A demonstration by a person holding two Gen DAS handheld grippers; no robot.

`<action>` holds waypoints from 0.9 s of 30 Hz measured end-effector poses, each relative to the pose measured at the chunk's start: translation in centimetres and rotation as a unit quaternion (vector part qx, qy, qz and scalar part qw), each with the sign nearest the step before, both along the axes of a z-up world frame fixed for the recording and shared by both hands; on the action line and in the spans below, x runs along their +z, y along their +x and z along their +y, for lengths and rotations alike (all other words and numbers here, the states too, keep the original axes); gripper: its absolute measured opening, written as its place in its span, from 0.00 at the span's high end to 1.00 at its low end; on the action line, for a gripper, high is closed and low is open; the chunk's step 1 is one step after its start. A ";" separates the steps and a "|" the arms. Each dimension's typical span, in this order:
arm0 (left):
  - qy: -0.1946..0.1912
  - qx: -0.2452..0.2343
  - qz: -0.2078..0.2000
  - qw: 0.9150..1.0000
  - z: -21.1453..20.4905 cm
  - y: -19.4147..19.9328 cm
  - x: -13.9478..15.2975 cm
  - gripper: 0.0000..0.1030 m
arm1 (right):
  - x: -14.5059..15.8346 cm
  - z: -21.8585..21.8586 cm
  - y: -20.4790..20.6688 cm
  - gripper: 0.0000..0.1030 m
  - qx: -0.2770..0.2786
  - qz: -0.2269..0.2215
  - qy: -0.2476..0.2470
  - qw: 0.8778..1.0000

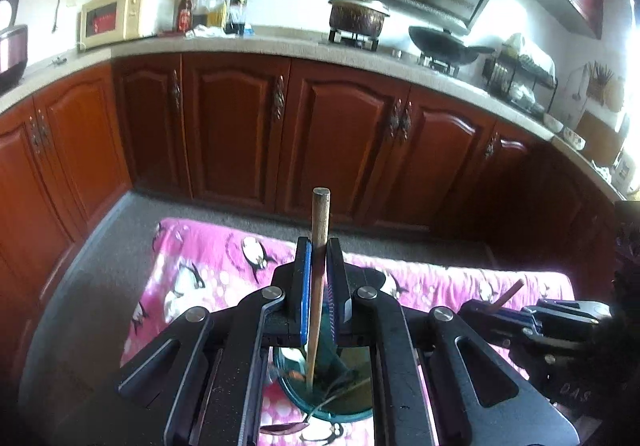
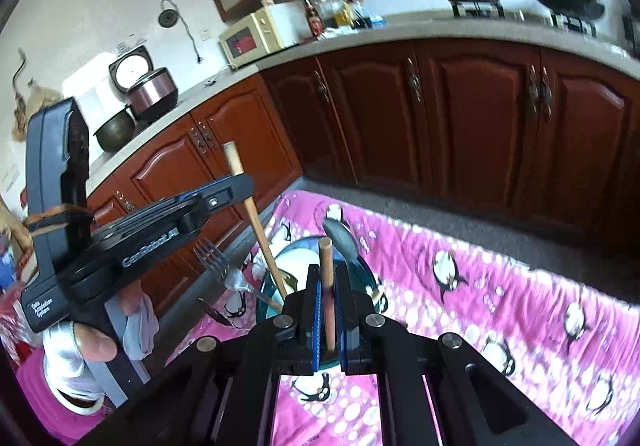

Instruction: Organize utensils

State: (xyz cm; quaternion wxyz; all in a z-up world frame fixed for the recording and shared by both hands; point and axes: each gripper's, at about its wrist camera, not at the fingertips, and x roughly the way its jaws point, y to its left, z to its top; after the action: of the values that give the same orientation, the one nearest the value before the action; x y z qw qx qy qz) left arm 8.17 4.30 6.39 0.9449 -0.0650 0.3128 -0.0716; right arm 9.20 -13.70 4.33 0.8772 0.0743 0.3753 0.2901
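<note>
My left gripper [image 1: 319,246] is shut on a wooden handle [image 1: 320,222] that stands upright, its lower end in a teal glass bowl [image 1: 320,398] on the pink penguin cloth [image 1: 208,266]. My right gripper [image 2: 327,274] is shut on a second wooden handle [image 2: 326,270], also over the bowl [image 2: 370,274]. In the right wrist view the left gripper [image 2: 240,186] comes in from the left, holding its long wooden utensil [image 2: 256,222] slanted into the bowl. A dark spoon [image 2: 340,238] and a metal fork [image 2: 212,258] stick up from the bowl.
Red-brown cabinets [image 1: 240,126] run under a grey counter [image 1: 280,42] with a microwave [image 1: 116,16], bottles, a pot and a wok. A rice cooker [image 2: 152,90] stands on the left counter. Grey floor [image 1: 80,286] surrounds the cloth-covered table.
</note>
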 end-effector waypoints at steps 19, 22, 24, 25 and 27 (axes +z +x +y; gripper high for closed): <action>0.005 0.022 0.008 1.000 0.4 -4.5 1.5 0.48 | 1.9 -4.2 -5.2 0.61 -0.039 -0.022 0.040 0.998; 0.002 0.029 0.012 1.000 0.2 -5.7 1.4 0.48 | 1.7 -4.0 -6.7 0.58 -0.047 -0.028 0.025 0.998; 0.002 0.031 0.013 0.999 0.0 -6.6 1.3 0.48 | 1.4 -3.8 -7.4 0.58 -0.050 -0.031 0.020 0.998; 0.006 0.033 0.012 0.999 -0.1 -7.0 1.2 0.48 | 1.2 -3.6 -7.8 0.58 -0.056 -0.033 0.013 0.998; 0.014 0.033 0.012 0.999 -0.5 -7.8 1.0 0.48 | 0.9 -3.0 -8.2 0.58 -0.060 -0.033 0.007 0.998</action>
State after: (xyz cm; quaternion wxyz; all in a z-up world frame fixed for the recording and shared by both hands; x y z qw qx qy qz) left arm 0.35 3.82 7.40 0.9436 -0.0624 0.3233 -0.0353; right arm 0.96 -16.68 5.22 0.9042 0.0931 0.3394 0.2419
